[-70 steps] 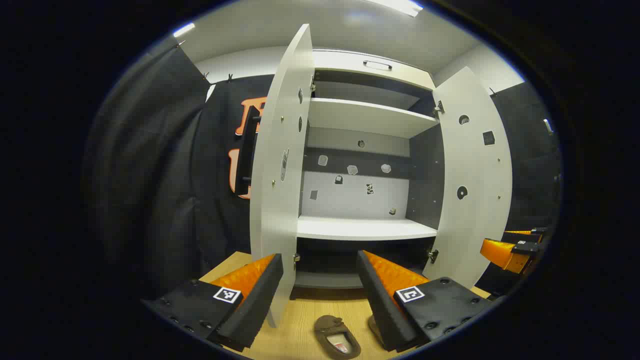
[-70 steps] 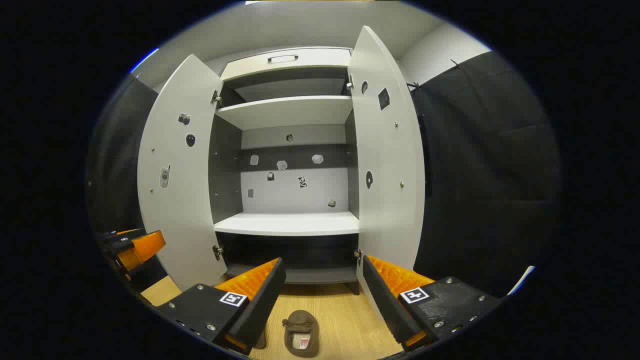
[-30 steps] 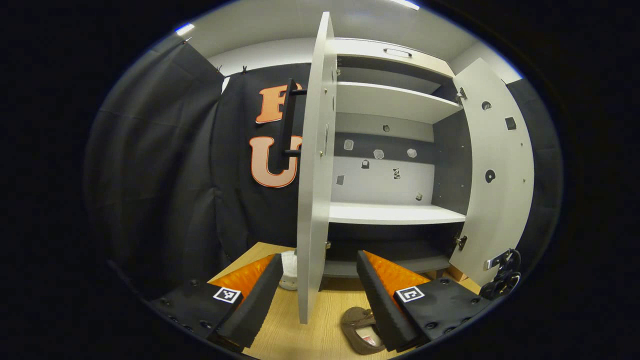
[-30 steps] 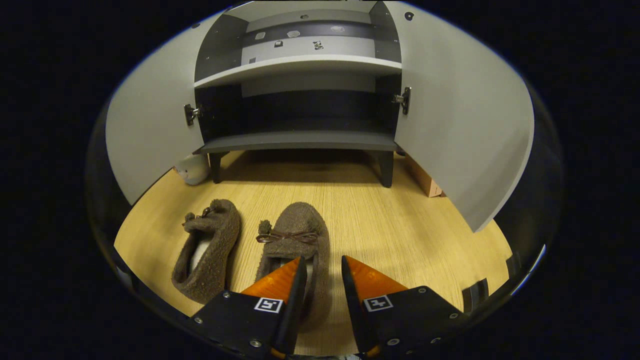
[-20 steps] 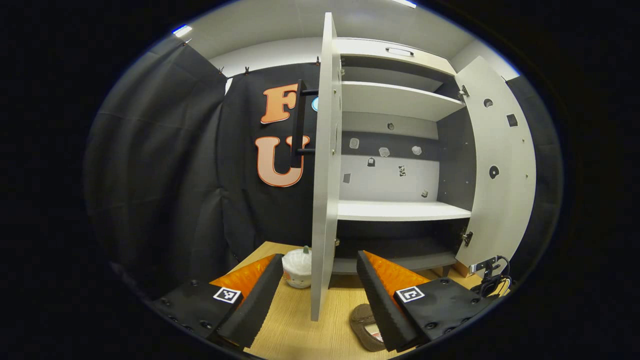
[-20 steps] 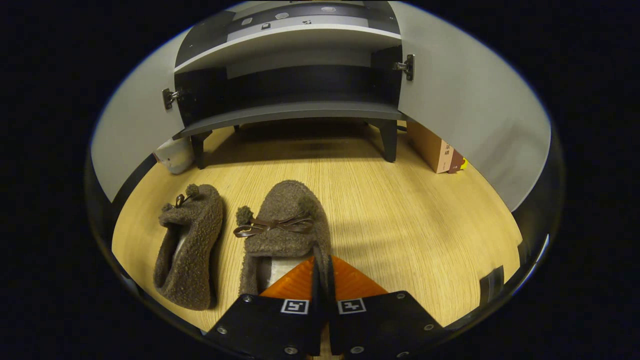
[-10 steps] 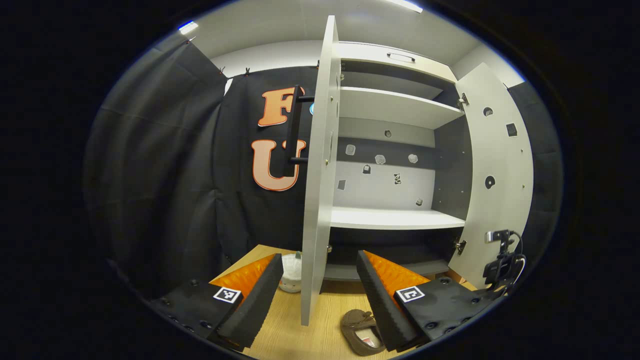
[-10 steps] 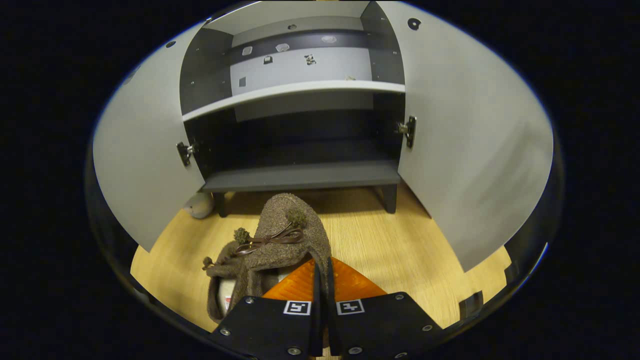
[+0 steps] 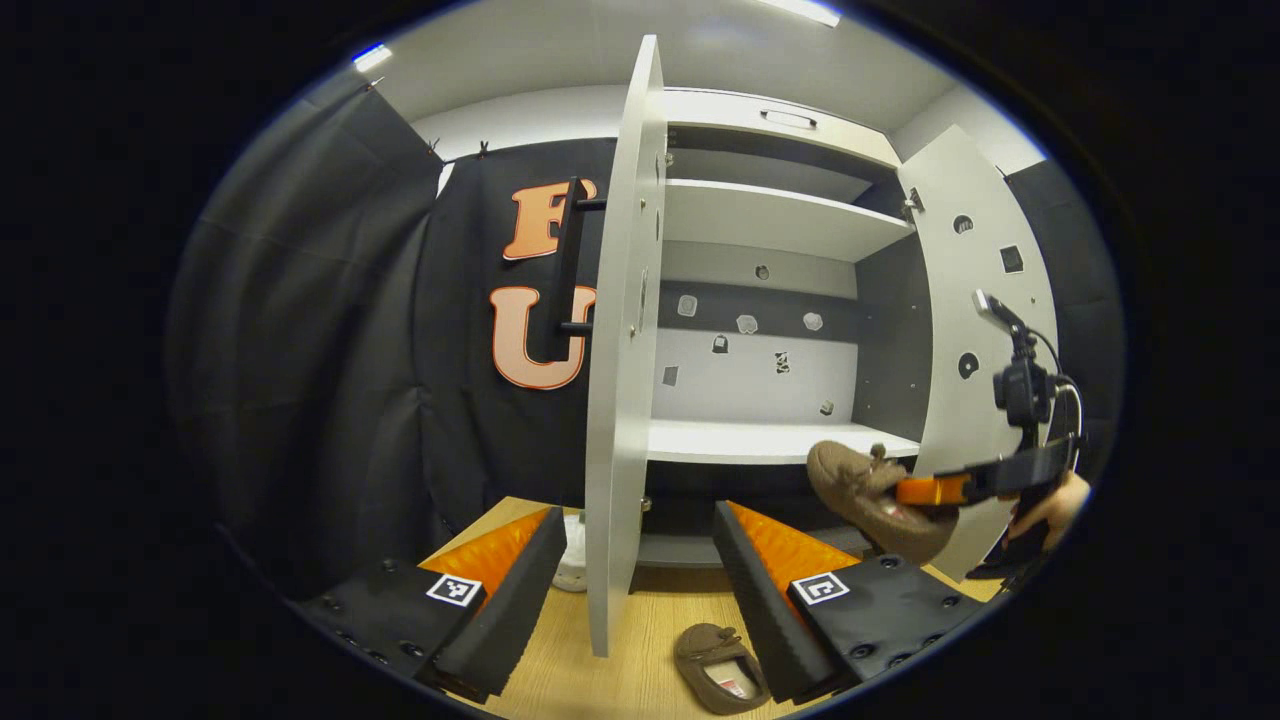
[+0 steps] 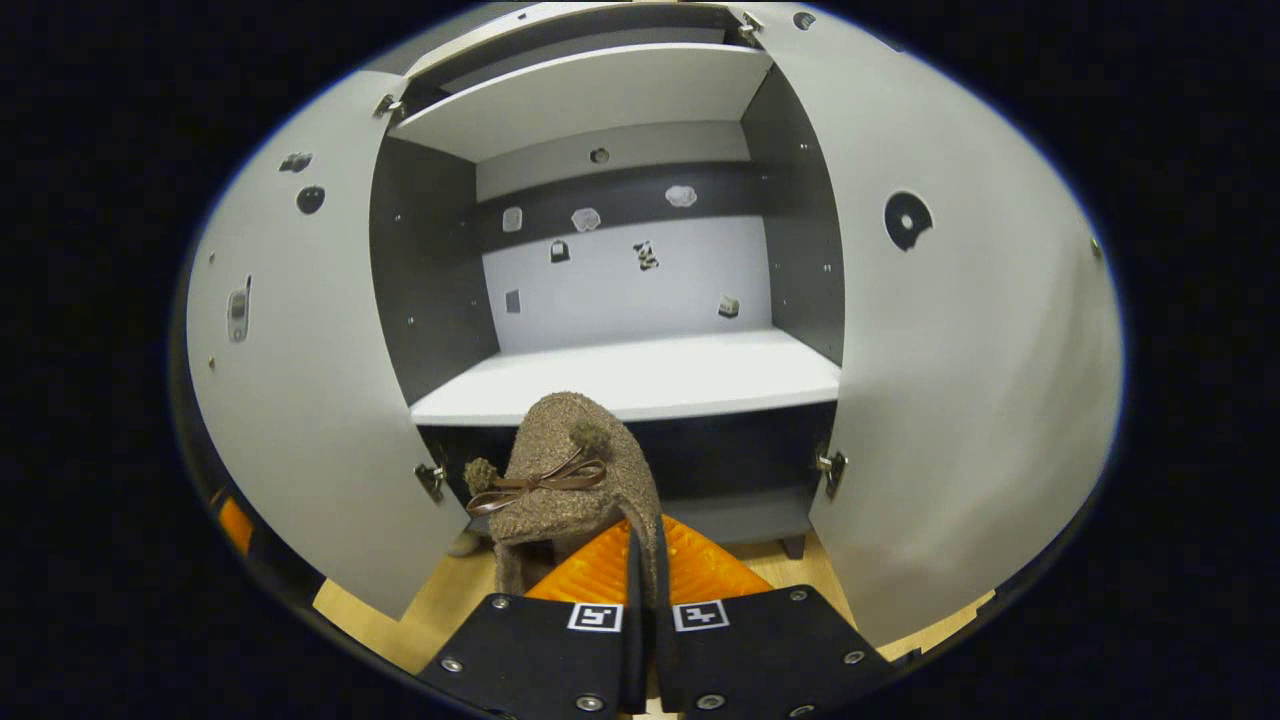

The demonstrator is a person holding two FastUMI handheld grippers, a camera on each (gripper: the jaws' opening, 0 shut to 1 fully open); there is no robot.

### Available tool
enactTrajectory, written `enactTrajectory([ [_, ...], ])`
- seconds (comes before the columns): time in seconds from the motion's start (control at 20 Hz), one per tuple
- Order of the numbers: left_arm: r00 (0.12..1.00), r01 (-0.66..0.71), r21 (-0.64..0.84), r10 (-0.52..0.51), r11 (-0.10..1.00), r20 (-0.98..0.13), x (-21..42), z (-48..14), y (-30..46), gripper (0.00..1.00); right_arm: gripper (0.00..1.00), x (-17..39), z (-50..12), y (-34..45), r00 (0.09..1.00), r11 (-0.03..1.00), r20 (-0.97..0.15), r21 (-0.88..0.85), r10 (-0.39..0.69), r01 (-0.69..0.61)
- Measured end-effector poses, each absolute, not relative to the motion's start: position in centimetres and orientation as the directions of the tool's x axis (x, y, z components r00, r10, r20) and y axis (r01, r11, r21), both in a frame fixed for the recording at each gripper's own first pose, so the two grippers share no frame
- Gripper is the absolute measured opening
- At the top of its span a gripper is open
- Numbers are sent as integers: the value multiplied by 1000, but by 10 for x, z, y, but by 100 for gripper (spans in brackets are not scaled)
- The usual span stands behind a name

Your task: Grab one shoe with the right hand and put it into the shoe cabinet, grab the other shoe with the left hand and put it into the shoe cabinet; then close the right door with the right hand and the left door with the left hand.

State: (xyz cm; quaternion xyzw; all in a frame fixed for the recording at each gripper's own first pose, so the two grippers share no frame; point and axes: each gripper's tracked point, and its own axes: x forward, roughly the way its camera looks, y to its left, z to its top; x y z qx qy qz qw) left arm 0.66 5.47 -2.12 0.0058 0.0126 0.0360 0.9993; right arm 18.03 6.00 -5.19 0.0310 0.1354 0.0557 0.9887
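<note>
Wooden floor [image 9: 620,690] is carrying one shoe [image 9: 718,668] before the cabinet [image 10: 620,375]. Right gripper [image 10: 645,560] fingers are pinching the other shoe [image 10: 570,470] before its shelf; left gripper [image 9: 640,575] fingers are gaping, empty.

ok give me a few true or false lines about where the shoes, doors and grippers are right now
1. The right gripper is shut on a brown shoe held up in front of the cabinet. True.
2. Both shoes are already on the white shelf. False: one is in the right gripper's fingers, and the other shoe lies on the wooden floor.
3. The left gripper is open and holds nothing. True.
4. The right door is closed. False: it stands open, as does the left door.
5. The white shelf has a box on it. False: its visible top is bare.
</note>
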Motion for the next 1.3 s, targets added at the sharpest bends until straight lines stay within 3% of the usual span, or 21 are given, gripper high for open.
enactTrajectory([
  [0.45, 993, -106, 28, 107, 994, -38, 10, -27, 74, 97, 4, 295, 49, 73, 988, 995, -122, 54, 93, -87],
  [0.8, 989, -130, 29, 132, 991, -71, 19, -39, 83, 97, 4, 394, 34, 59, 980, 998, -197, 55, 1, 10],
  [1.05, 986, -145, 23, 147, 989, -85, 23, -43, 86, 94, 6, 413, 13, 43, 966, 997, -254, 57, -44, 60],
  [1.2, 982, -154, 28, 157, 988, -104, 23, -52, 82, 97, 17, 407, 35, 43, 980, 997, -195, 55, -39, 51],
  [1.3, 983, -147, 19, 148, 989, -106, 21, -52, 75, 97, 19, 394, 46, 42, 985, 998, -168, 41, -29, 37],
])
